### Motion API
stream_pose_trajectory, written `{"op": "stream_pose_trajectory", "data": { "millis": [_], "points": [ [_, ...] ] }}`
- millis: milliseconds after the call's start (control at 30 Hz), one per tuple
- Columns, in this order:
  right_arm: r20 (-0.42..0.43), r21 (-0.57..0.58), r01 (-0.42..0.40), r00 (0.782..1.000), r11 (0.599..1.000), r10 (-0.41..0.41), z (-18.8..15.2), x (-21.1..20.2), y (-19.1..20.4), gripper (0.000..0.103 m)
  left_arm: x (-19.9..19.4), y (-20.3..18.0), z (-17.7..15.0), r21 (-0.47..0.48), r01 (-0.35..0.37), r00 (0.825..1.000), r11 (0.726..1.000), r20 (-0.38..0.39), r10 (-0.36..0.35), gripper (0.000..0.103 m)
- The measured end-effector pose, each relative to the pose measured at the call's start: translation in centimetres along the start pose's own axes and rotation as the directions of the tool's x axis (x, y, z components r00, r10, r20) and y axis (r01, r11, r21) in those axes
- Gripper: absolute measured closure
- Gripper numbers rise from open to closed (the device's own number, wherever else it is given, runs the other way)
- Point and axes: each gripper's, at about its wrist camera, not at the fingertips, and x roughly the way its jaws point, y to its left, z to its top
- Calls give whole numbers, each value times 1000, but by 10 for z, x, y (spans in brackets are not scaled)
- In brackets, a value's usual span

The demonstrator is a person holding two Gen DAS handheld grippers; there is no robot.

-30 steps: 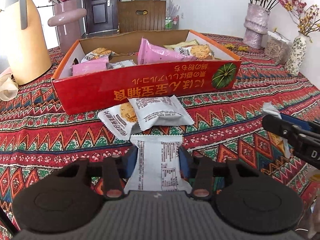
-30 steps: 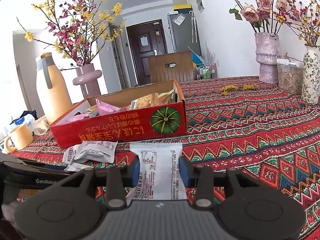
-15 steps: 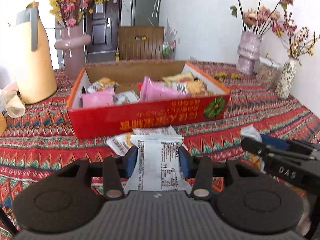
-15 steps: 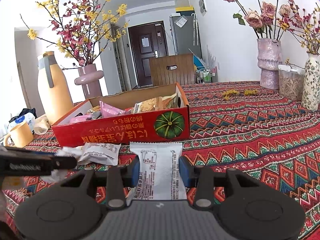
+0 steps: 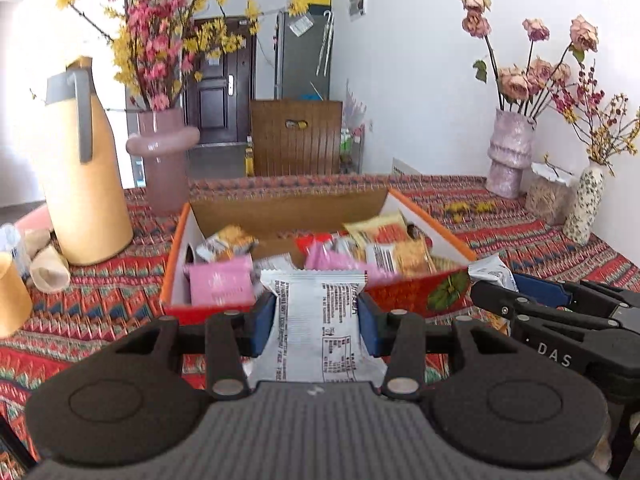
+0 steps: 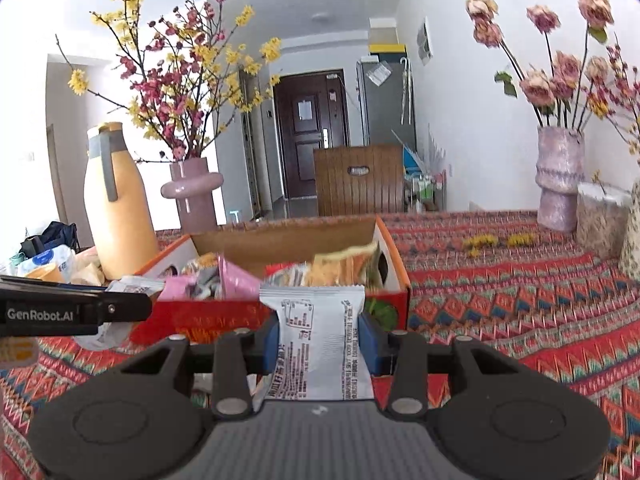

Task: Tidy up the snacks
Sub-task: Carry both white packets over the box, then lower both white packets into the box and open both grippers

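My left gripper (image 5: pixel 316 326) is shut on a white snack packet (image 5: pixel 316 320) and holds it raised in front of the red snack box (image 5: pixel 420 292). My right gripper (image 6: pixel 318 338) is shut on another white snack packet (image 6: pixel 316 344), also raised before the box's (image 6: pixel 200 316) front wall. The box holds several pink, yellow and white packets (image 5: pixel 220 284). The right gripper also shows at the right of the left wrist view (image 5: pixel 496 280), the left gripper at the left of the right wrist view (image 6: pixel 132 296).
A yellow thermos jug (image 5: pixel 86 168) and a pink vase with blossoms (image 5: pixel 162 160) stand left of the box. Vases (image 5: pixel 508 152) and a jar (image 5: pixel 548 196) stand at the far right. A cup (image 5: pixel 10 296) is at the left edge. A patterned cloth (image 6: pixel 520 300) covers the table.
Both grippers have risen with their packets and moved toward the box. The loose packets on the cloth before the box have dropped out of sight.
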Motion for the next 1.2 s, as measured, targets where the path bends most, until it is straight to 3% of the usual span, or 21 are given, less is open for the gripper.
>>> {"op": "stream_pose_trajectory", "data": {
  "millis": [367, 667, 933, 1033, 1200],
  "points": [
    [65, -42, 28, 998, 999, -25, 46, 37, 3, 63, 11, 8, 37, -13, -50, 994, 999, 93, 51, 58],
    [58, -57, 42, 998, 997, -39, 75, 85, 10, 63, 54, 21, 58, -36, -117, 988, 993, 96, 120, 58],
    [54, -35, 78, 996, 996, -76, 68, 126, 9, 63, 98, 43, 46, -107, -140, 986, 984, 72, 148, 58],
    [10, -26, 82, 997, 996, -82, 60, 139, 4, 63, 116, 45, 37, -87, -166, 984, 982, 49, 170, 58],
    [-19, -32, 81, 996, 996, -82, 54, 145, 5, 63, 119, 48, 32, -88, -151, 987, 985, 36, 154, 58]
  ]
}}
